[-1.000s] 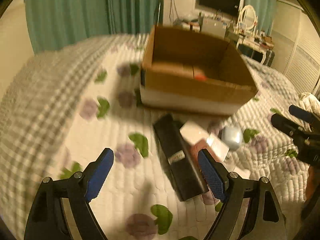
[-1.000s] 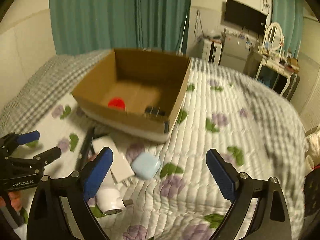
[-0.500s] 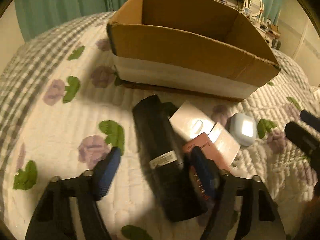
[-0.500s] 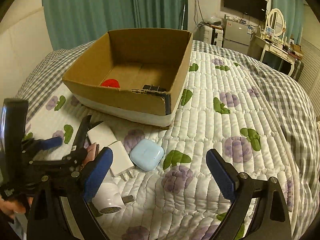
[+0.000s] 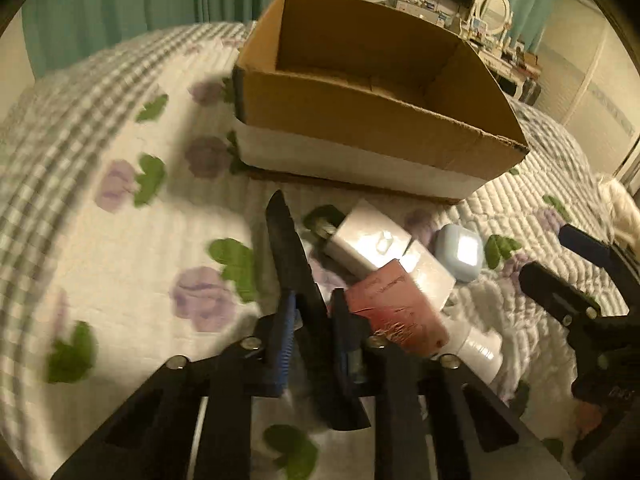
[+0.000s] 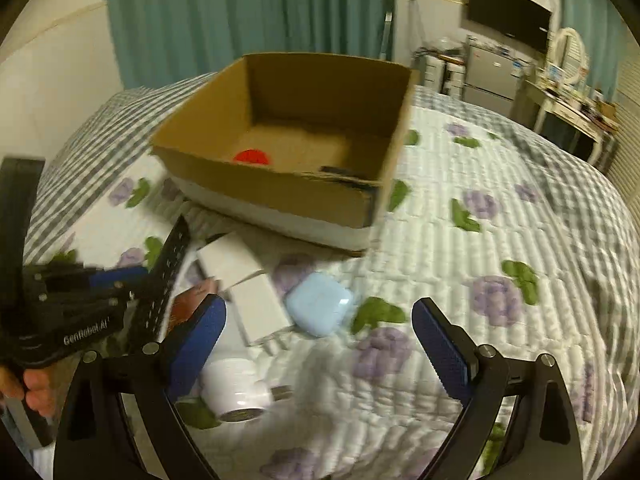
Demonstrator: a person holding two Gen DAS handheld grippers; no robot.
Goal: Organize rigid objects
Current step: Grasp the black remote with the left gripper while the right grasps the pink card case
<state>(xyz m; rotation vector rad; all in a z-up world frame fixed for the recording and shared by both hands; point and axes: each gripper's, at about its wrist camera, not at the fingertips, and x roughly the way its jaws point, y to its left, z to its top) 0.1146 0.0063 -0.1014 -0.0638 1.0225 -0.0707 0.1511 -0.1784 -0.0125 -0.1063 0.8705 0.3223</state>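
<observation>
My left gripper [image 5: 312, 332] is shut on a long black flat box [image 5: 290, 248], tipped on its edge just above the quilt; both also show in the right wrist view, the gripper [image 6: 120, 284] and the black box [image 6: 168, 264]. Beside it lie a white box [image 5: 368, 240], a white charger [image 6: 260, 312], a pink case [image 5: 396, 308], a light blue earbud case [image 6: 318, 308] and a white cylinder [image 6: 236, 388]. An open cardboard box [image 6: 280, 188] behind them holds a red thing [image 6: 251, 157]. My right gripper [image 6: 318, 344] is open and empty above the quilt.
The floral quilt [image 6: 500, 248] covers the bed, with bare quilt to the right of the cardboard box. Teal curtains [image 6: 240, 16] hang behind. A TV [image 6: 508, 12] and a dresser with clutter [image 6: 568, 108] stand at the far right.
My left gripper moved down onto the black box and shut on it; the box now stands on edge, lifted. My right gripper stays open and shifted slightly.
</observation>
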